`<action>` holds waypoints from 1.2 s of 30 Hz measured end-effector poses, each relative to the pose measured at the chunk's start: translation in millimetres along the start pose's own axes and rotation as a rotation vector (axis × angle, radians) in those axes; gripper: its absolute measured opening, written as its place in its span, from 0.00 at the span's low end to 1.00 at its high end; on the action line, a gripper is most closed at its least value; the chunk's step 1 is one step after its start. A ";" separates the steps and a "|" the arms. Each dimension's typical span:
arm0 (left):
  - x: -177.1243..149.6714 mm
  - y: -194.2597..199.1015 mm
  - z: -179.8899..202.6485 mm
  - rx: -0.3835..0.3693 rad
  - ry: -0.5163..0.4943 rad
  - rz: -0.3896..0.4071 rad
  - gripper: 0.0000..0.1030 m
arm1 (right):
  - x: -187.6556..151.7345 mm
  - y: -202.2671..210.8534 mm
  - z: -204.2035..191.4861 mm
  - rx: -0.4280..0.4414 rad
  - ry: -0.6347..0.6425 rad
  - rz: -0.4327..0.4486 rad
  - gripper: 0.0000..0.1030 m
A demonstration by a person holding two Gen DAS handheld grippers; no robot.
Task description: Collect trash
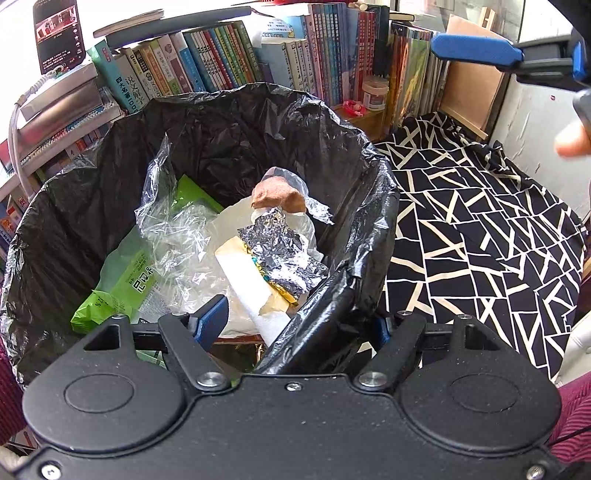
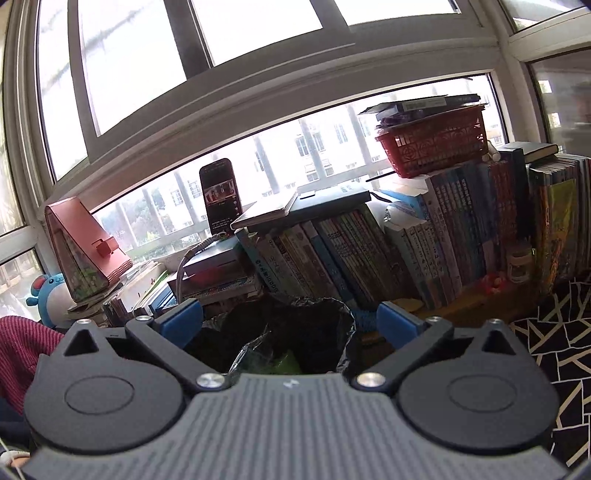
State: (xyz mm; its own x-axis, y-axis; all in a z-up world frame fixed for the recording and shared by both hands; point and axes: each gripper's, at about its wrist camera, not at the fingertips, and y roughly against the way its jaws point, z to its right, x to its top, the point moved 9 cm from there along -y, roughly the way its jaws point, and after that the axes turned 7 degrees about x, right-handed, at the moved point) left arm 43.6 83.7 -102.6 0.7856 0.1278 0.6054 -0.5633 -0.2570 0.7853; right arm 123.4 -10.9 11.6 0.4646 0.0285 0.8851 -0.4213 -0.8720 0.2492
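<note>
Left wrist view, left to right. Black smartphone with lit screen stands upright on a stack of books at the far left. Row of upright paperback books runs along the back.

Black plastic bin liner lines a round bin and fills the middle of the view. Trash lies inside it: green printed plastic packet at left, crumpled clear plastic film over it, white folded paper wrapper, crumpled silver foil, and a brown crust-like lump on top.

Left gripper: jaws part-way apart and straddling the near rim of the bin. Left blue pad sits inside the liner, right pad outside; the rim with its liner fills the gap. Pinching the bin's rim.

Right of the bin, black cloth with cream crack-line pattern. Upper right corner: one blue finger of the right gripper, a person's fingertip below it.

Right wrist view: right gripper spread wide, nothing between the pads. Liner mouth lies below and ahead. Red plastic lattice basket sits atop the books at right.
</note>
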 end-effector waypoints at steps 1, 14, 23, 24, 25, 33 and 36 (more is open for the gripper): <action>0.2 1.3 0.3 -0.002 0.002 0.001 0.72 | 0.0 2.9 2.9 -0.007 -0.015 0.002 1.00; 1.4 9.2 2.5 -0.012 0.020 -0.010 0.76 | -15.6 18.4 19.8 -0.042 -0.112 0.029 1.00; 1.8 11.1 2.0 -0.016 0.029 -0.021 0.79 | -27.5 13.1 15.5 -0.116 -0.023 -0.068 1.00; 1.7 11.1 1.9 -0.017 0.031 -0.022 0.79 | -28.8 13.0 14.9 -0.111 -0.024 -0.073 1.00; 1.8 10.8 1.7 -0.019 0.035 -0.024 0.79 | -29.9 12.8 14.2 -0.111 -0.024 -0.077 1.00; 2.4 9.9 -1.7 -0.019 0.059 -0.038 0.80 | -38.9 16.7 14.5 -0.203 0.017 -0.105 1.00; 2.8 9.6 -2.0 -0.021 0.066 -0.042 0.80 | -49.1 14.1 20.4 -0.239 0.014 -0.155 1.00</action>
State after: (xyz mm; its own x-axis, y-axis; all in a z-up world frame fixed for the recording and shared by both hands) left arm 39.8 83.5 -93.0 0.7904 0.2008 0.5787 -0.5361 -0.2303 0.8121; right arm 110.5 -34.5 -36.4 0.5280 0.1608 0.8339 -0.5187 -0.7164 0.4666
